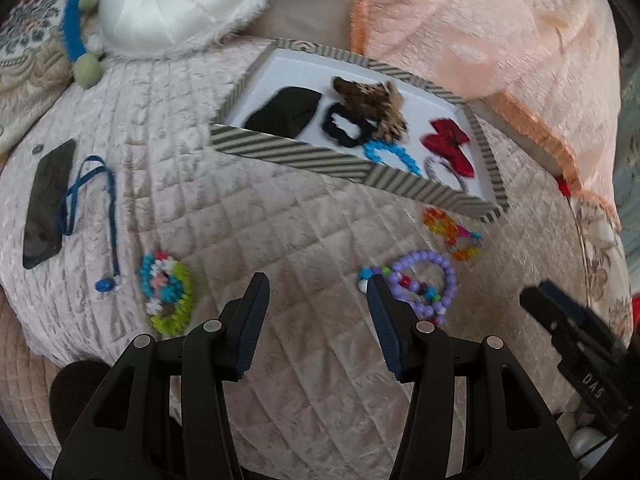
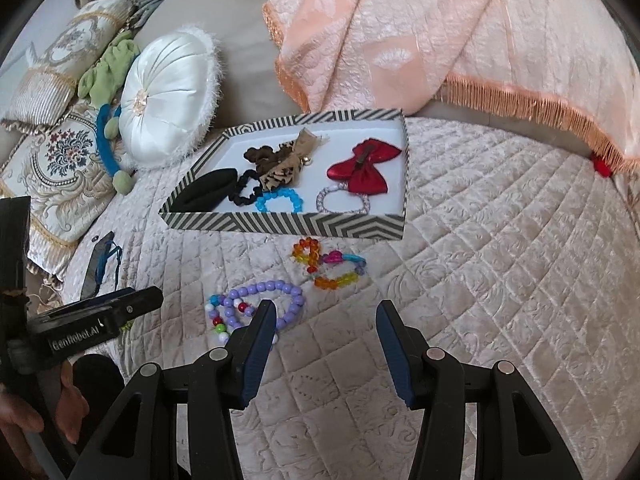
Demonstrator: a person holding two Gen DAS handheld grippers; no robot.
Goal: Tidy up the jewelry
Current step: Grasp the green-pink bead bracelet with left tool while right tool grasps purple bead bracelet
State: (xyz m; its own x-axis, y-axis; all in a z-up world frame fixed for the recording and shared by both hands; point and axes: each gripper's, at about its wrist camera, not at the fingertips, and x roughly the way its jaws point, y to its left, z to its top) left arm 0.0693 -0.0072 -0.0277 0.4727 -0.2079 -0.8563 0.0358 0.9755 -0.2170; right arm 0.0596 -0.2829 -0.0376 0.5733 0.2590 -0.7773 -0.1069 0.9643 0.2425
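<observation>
Striped box [image 2: 304,232] at the far side already holds several pieces — we note three bead bracelets [image 2: 264,308] left on the near quilt [image 2: 480,280], left gripper [image 1: 318,300] and right gripper [image 2: 326,326] both wide, empty.

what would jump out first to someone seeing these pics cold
The zigzag-striped box mid-bed, with a red bow and hair ties inside. In front of it on the quilt lie the purple bead bracelet and an orange-pink one, near both open grippers' fingers.
</observation>
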